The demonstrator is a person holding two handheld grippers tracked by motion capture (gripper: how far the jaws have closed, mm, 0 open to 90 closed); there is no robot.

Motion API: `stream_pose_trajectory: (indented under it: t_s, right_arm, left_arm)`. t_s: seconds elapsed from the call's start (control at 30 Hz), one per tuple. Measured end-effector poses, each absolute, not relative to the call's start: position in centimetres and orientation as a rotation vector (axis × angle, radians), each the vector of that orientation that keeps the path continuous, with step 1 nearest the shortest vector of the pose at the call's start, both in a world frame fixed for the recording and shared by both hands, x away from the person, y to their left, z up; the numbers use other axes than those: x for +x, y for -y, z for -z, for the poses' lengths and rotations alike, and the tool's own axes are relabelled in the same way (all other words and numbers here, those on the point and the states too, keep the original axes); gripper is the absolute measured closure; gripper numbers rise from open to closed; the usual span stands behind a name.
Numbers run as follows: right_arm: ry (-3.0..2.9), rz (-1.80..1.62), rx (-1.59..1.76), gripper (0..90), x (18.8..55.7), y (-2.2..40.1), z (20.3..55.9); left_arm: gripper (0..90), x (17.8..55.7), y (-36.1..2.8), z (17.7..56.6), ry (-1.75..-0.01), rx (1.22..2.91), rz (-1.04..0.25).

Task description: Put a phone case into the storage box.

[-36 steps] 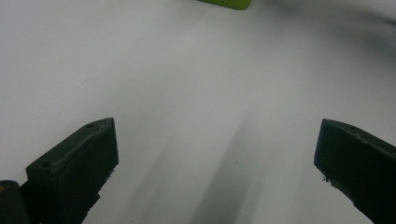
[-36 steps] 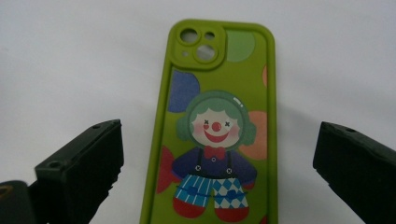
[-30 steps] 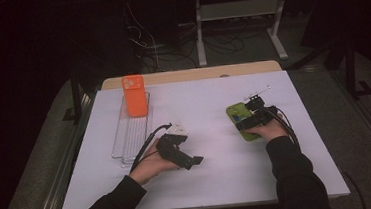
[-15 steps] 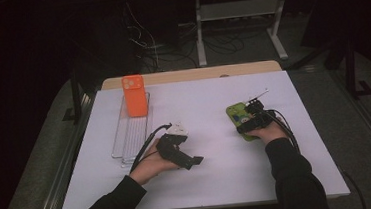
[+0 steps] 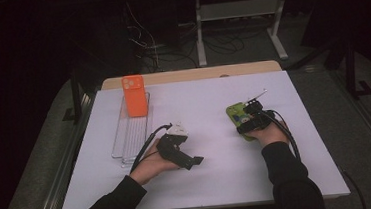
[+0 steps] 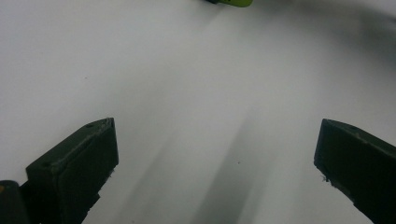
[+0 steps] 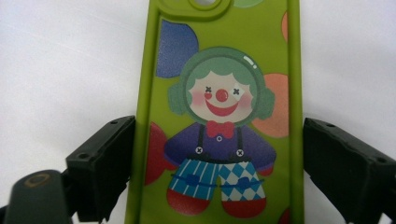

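Observation:
A green phone case (image 7: 219, 93) printed with a clown lies flat on the white table (image 5: 203, 98); in the high view the green case (image 5: 234, 113) is at the right. My right gripper (image 7: 219, 163) straddles its near end, one jaw at each long edge. Its jaws have just been closing with the case between them, and no firm grip shows. My left gripper (image 5: 190, 159) rests open in the hand near the table's middle, pointing right. The left gripper (image 6: 217, 154) has only bare table between its jaws.
An orange phone case (image 5: 134, 95) stands upright at the far end of a clear ribbed rack (image 5: 130, 136) on the table's left. Cables trail from both grippers. Beyond the far edge are a wooden board (image 5: 191, 75) and a dark floor with metal stands.
The right gripper's jaws have drawn in a little around the green case. Both hands have stayed where they were.

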State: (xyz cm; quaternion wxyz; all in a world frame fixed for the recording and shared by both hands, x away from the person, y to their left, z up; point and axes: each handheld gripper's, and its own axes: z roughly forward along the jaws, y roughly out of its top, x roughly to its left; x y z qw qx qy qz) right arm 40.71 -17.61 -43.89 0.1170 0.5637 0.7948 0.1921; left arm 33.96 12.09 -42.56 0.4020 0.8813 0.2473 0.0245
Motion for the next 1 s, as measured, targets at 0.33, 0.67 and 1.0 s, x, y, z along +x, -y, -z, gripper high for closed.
stream_pose_trajectory:
  t_s: [0.33,0.67,1.0]
  right_arm:
    - [-2.318,-0.579,1.645,14.7,40.5,17.6,43.9]
    - [-2.341,-0.584,1.612,15.3,40.5,17.9,43.5]
    - [-2.467,-0.701,1.477,15.2,39.9,19.3,41.8]
  left_arm:
    - [0.0,34.1,-12.2,42.6,-0.620,2.241,-0.070]
    - [0.0,34.2,-12.1,42.8,-0.599,2.252,-0.087]
    - [0.0,34.4,-11.6,42.7,-0.603,2.273,-0.097]
